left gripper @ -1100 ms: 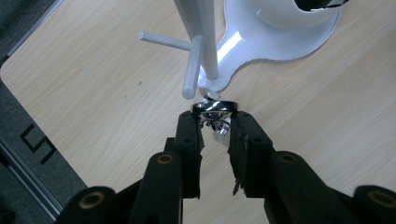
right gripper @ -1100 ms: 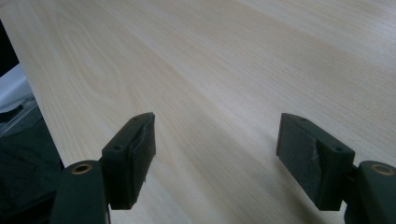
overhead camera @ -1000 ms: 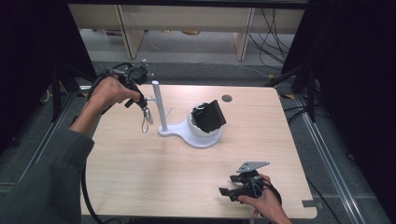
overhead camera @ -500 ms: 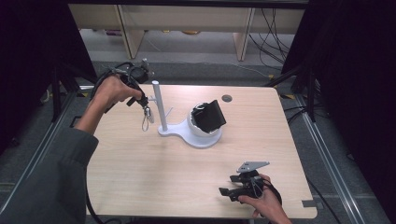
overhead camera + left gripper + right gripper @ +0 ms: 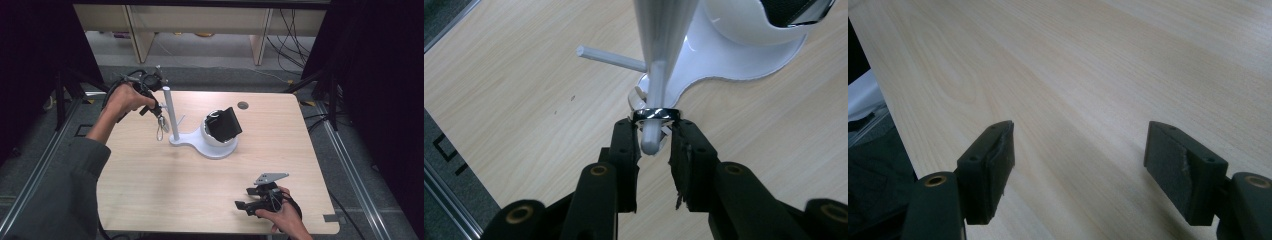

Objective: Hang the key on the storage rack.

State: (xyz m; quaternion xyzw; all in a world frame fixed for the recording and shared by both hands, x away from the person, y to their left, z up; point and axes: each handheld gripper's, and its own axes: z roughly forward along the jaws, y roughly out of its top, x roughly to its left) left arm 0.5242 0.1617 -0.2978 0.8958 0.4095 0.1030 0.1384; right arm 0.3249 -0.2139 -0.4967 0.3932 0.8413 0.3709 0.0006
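Observation:
My left gripper (image 5: 655,131) is shut on a silvery metal ring (image 5: 656,113), one jaw tip on each side of it. A white peg (image 5: 650,140) of the white stand (image 5: 170,112) appears to pass through the ring, its rounded tip between my jaws. From above, the ring (image 5: 160,131) hangs below the left gripper (image 5: 158,114), just left of the stand's post. The stand's bowl-shaped base (image 5: 202,146) holds a black object (image 5: 225,124). My right gripper (image 5: 243,198) rests open near the table's front right edge, and nothing lies between its jaws (image 5: 1080,165).
A second thin peg (image 5: 609,57) sticks out of the post lower down. A small dark round hole (image 5: 243,105) sits in the wooden table (image 5: 150,190) at the back. Black curtains and metal rails flank both sides of the table.

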